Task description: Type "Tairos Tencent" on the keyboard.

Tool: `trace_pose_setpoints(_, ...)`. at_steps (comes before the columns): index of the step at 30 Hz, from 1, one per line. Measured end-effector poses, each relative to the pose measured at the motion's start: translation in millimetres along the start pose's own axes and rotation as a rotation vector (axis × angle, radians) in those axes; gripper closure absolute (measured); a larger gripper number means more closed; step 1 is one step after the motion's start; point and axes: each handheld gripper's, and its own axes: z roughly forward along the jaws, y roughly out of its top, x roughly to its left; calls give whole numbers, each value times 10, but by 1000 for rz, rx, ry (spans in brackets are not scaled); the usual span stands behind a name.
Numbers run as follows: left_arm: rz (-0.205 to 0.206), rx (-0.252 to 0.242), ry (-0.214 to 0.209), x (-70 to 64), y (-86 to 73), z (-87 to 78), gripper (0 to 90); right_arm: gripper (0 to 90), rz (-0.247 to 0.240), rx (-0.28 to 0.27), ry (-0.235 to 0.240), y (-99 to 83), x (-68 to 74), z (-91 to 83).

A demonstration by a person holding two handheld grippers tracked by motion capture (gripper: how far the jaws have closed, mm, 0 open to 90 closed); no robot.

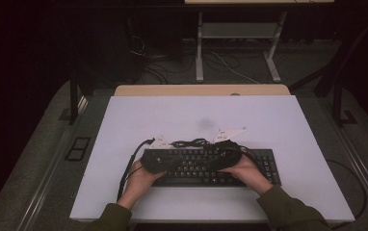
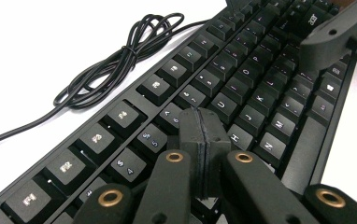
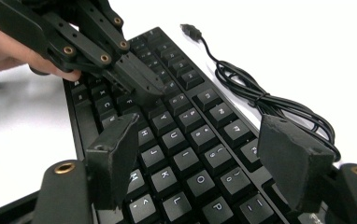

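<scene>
A black keyboard (image 1: 265, 167) lies on the white table top (image 1: 196, 108), near the front edge. Its black cable (image 1: 190, 143) is coiled just behind it, and the USB plug (image 3: 190, 31) rests on the table. My left gripper (image 2: 203, 125) is shut, with nothing between its pads. Its tip rests on or just above the keys near G and H (image 2: 235, 137). My right gripper (image 3: 204, 161) hovers open over the keyboard's (image 3: 190, 135) right-middle letter keys. Its fingers (image 3: 113, 156) stand wide apart. It faces the left gripper (image 3: 141, 84). Both hands (image 1: 141, 180) hold the grippers low over the keys.
The coiled cable (image 2: 116, 60) lies close to the function-key row. A wooden desk edge (image 1: 201, 90) runs behind the white top. Farther back, a second desk's legs (image 1: 199, 53) stand among floor cables. A faint dark smudge (image 1: 204, 123) marks the table middle.
</scene>
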Motion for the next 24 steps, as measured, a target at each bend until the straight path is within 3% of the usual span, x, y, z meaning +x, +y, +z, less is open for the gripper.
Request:
trace_pose_setpoints(5, -16, -36, -3, -2, 8, -48, 836, 256, 11, -11, -4, -3, -11, -4)
trace_pose_setpoints(8, -12, -45, 0, 11, 8, -78, 759, 189, 21, -13, -8, -9, -24, -1)
trace_pose_setpoints(17, -24, -65, -3, 4, -25, -167, 488, 162, 12, -32, -52, -35, -28, -84)
trace_pose_setpoints(24, -19, -92, 9, 23, -69, -287, 356, 162, 41, -62, -64, -91, -79, -224)
